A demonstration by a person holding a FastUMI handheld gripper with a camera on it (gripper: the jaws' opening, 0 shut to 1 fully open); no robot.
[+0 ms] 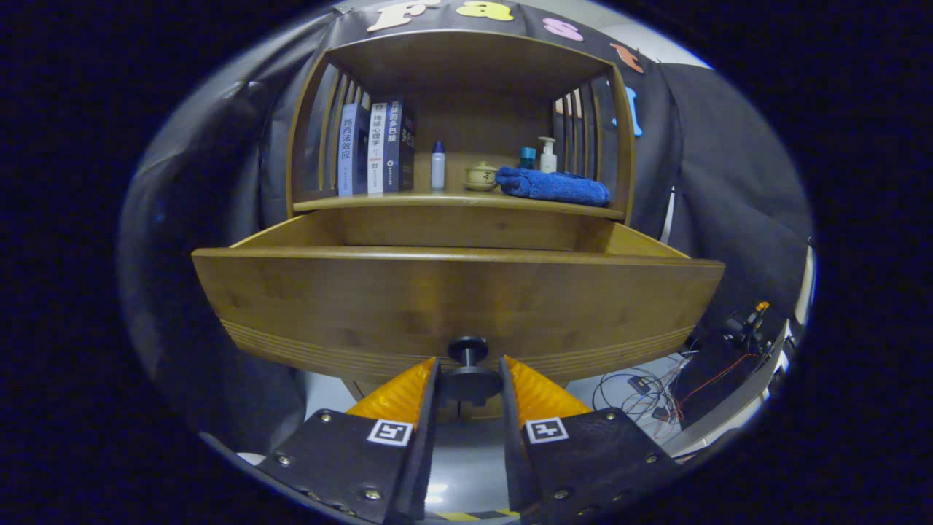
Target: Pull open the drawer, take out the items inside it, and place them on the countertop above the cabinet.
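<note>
The wooden drawer [452, 299] stands pulled out toward me, its front panel wide and near. My gripper [469, 368] is shut on the dark round knob [468, 379] at the panel's lower middle, one finger pressing each side. The drawer's inside is hidden behind the front panel. Above it, the cabinet's countertop [408, 200] carries a folded blue towel [554, 186] on its right part.
On the countertop stand three books [375, 149] at the left, a small white bottle [437, 166], a lidded ceramic jar [481, 176], a teal cup [527, 157] and a pump bottle [547, 155]. Slatted side walls and a roof enclose it. Cables [656, 390] lie on the floor right of the drawer.
</note>
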